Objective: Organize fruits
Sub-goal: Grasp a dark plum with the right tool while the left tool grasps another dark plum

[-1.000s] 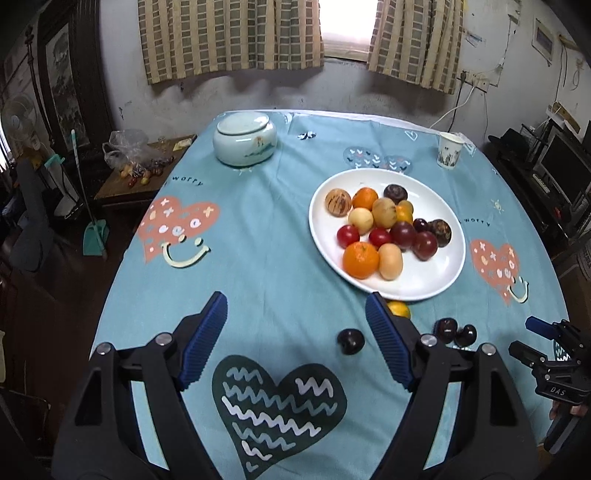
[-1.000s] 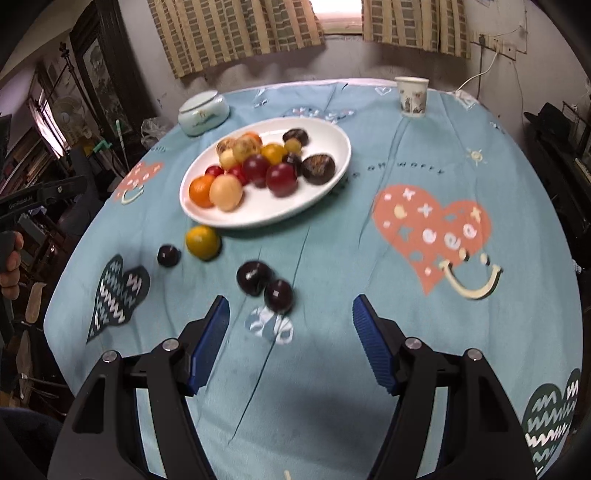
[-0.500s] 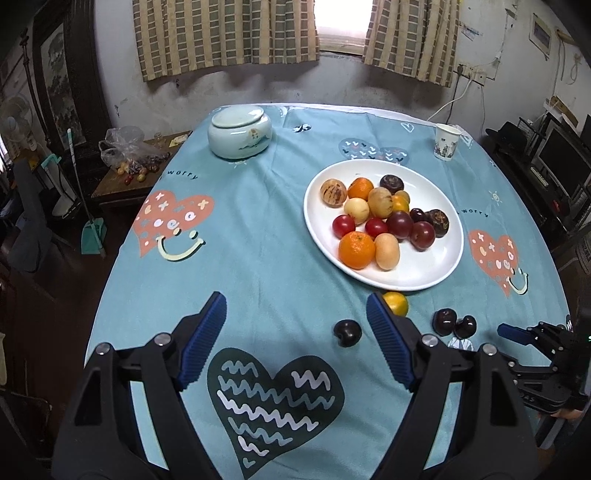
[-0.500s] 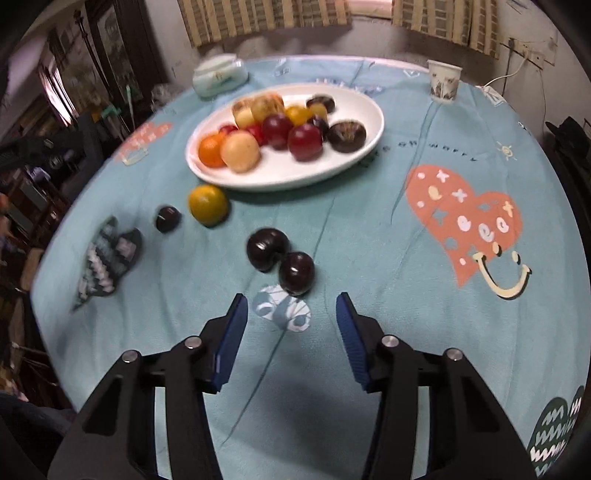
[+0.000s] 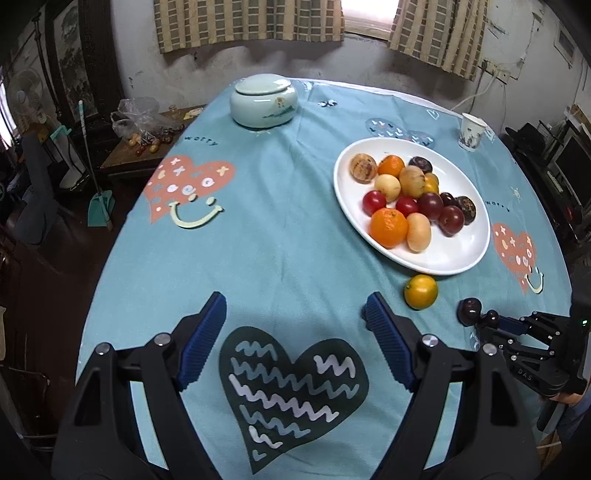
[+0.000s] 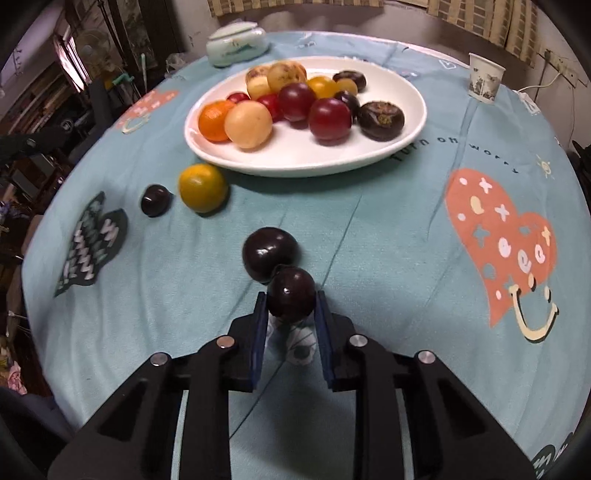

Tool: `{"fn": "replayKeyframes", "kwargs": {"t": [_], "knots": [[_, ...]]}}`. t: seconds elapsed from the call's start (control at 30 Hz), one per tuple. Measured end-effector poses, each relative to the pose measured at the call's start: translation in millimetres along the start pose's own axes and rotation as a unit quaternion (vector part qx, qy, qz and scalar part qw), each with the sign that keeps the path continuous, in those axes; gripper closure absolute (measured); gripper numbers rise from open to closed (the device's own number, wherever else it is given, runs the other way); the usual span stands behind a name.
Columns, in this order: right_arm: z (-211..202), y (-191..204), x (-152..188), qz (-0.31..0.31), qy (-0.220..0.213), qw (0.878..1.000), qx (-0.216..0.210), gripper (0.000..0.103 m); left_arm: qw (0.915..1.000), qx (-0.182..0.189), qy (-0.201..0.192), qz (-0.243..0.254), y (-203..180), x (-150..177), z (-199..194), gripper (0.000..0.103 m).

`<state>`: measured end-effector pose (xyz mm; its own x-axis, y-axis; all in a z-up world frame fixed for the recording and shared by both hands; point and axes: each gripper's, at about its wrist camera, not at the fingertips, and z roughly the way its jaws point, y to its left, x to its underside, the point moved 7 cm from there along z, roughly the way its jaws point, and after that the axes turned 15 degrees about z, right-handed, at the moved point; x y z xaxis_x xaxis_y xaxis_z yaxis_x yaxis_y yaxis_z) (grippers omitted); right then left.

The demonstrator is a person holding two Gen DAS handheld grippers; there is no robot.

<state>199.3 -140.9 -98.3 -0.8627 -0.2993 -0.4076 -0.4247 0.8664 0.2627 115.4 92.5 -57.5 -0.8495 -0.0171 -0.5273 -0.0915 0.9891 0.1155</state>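
Here the small dark round plum (image 6: 291, 294) sits low in the middle of the right wrist frame, pinched between the pads of the right claw (image 6: 289, 308) and touching a second dark plum (image 6: 269, 254) just above it. The white oval plate (image 6: 406, 146) lies further up, so the carry goes upward in this frame. The left claw (image 5: 295, 325) stays spread over the counter (image 5: 277, 240); only its view shows the right claw from the side.

Surface cloth (image 5: 280, 229): teal, printed with hearts and smiley faces.
Lidded jar (image 5: 263, 99): pale green ceramic, at the far end of the surface, lid on.
Paper cup (image 5: 471, 132): upright, far right edge.
Curtains (image 5: 243, 20): checked, flanking a bright window.
Side table (image 5: 147, 147): left of the surface, bearing a plastic bag (image 5: 138, 118).
Dustpan (image 5: 99, 205): teal, on the floor.
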Motion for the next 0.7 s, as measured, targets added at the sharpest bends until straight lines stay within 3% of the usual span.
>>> {"fn": "replayKeyframes", "kwargs": {"t": [0.23,0.7], "knots": [[-18,-9,13,0.036,0.002,0.999,-0.027,0.078,0.9963,0.058,0.036,0.053,-53,7,41,0.023],[-15,-5,24,0.056,0.017,0.998,-0.029,0.078,0.9909,0.08,0.081,0.071,-71,17,94,0.023]]}}
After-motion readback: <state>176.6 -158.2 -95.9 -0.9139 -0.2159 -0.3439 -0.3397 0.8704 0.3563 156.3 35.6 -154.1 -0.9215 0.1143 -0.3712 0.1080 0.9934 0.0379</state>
